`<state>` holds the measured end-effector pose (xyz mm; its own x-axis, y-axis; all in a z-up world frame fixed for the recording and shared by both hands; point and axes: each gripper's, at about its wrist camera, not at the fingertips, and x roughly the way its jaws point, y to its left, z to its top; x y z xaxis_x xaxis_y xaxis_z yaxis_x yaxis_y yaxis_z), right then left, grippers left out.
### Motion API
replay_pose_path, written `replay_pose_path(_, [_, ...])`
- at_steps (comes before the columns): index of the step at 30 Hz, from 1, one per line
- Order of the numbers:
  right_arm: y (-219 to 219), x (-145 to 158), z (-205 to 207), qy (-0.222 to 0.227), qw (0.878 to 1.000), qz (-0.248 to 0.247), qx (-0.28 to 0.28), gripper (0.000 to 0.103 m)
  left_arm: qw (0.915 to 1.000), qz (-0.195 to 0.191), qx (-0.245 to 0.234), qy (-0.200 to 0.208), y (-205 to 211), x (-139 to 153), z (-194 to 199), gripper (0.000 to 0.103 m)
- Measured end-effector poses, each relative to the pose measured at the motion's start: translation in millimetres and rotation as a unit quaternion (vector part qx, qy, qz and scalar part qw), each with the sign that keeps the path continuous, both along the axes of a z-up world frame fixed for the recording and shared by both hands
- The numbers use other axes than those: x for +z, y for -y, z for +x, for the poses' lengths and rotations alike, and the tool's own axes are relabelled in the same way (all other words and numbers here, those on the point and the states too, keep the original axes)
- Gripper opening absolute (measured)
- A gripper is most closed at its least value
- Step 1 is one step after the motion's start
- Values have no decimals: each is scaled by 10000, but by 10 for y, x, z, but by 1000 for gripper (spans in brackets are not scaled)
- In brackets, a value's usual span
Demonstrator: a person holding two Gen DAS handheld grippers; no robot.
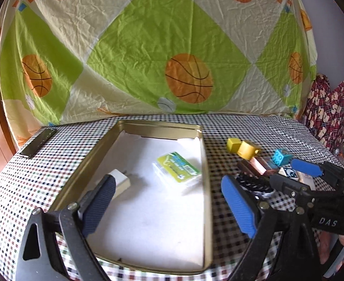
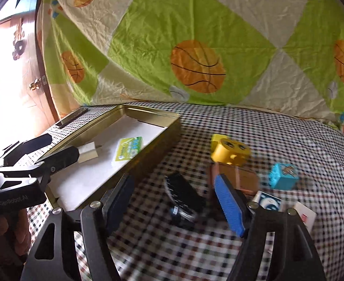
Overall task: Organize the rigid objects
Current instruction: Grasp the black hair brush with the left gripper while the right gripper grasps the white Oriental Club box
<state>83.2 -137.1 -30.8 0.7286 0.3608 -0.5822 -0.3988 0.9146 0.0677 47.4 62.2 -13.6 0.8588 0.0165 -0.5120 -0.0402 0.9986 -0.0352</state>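
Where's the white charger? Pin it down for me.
The white charger lies inside the gold tin on its white liner, left of the green packet, right at the left gripper's near finger.

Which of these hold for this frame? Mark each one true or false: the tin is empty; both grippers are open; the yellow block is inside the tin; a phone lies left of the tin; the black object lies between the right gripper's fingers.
1. The tin is empty. False: it holds a white charger and a green packet.
2. The left gripper and the right gripper are open. True.
3. The yellow block is inside the tin. False: it sits on the checked cloth, right of the tin.
4. A phone lies left of the tin. True.
5. The black object lies between the right gripper's fingers. True, ungripped.
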Motion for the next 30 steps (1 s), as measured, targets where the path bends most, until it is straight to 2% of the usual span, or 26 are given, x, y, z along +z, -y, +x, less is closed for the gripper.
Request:
replay_pose_path(1, [144, -16, -15, 6, 9998, -19, -215, 74, 10000, -2, -81, 15, 96, -6, -2, 99])
replay_pose_path(5, [707, -143, 40, -155, 9926, -193, -1188, 74, 9994, -21, -333, -9, 440, -39, 28, 99])
replay_pose_path(8, [997, -239, 146, -416, 9858, -178, -1617, 74, 9986, -12, -524, -57, 676, -75, 74, 99])
replay_pose_path(11, [1082, -314, 248, -635, 9833, -209, -1694, 74, 9980, 134, -598, -151, 868, -137, 149, 100])
replay_pose_path(13, [1077, -353, 298, -754, 9833, -129, -1651, 74, 9973, 102, -675, -261, 937, -179, 213, 100])
replay_pose_path(18, [1022, -402, 320, -864, 9819, -161, -1678, 74, 9951, 44, -797, -582, 993, -295, 392, 100])
replay_pose_path(25, [1049, -468, 414, -1119, 9784, -171, -1732, 74, 9908, 143, -1090, -795, 1115, -374, 544, 99])
replay_pose_path(30, [1044, -514, 462, -1278, 9760, -209, -1752, 74, 9883, 132, -1116, -1030, 1151, -493, 656, 98])
